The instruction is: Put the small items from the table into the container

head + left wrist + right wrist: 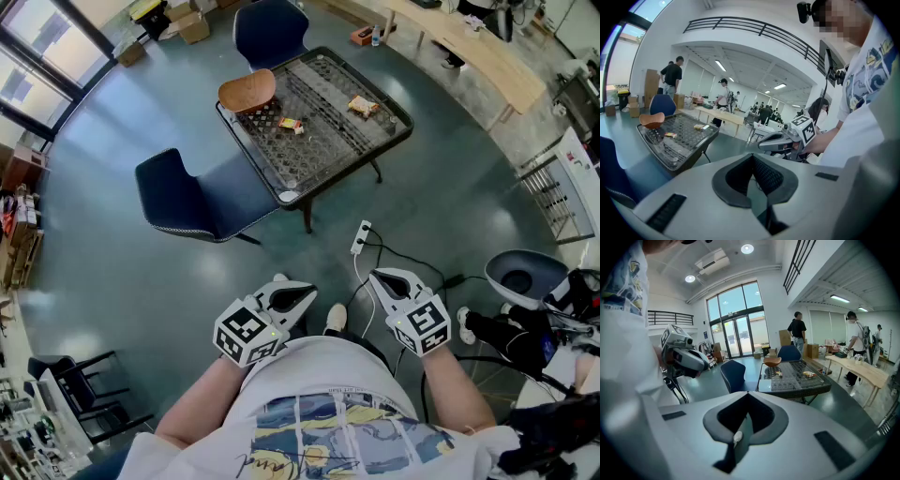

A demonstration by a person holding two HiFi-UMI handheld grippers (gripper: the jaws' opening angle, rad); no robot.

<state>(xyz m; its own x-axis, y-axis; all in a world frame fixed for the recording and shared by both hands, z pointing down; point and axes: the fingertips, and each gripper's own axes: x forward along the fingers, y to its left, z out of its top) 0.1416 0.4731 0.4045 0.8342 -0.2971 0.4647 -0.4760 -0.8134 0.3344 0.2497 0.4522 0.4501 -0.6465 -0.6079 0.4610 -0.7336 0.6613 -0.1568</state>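
The job had not started. The person stood well apart from the table [328,141], which was at 12 o'clock. The left gripper [306,294] and the right gripper [378,277] were both squeezed shut with nothing in them. The small snacks [364,106] lay on the table, and the brown bowl [247,91] (likely the container) sat at its 10 o'clock corner. I think the next move needed a walk up close and one gripper opened. The table top was dark mesh. A blue chair [178,192] stood at its 8 o'clock on a shiny grey-green floor [112,272].
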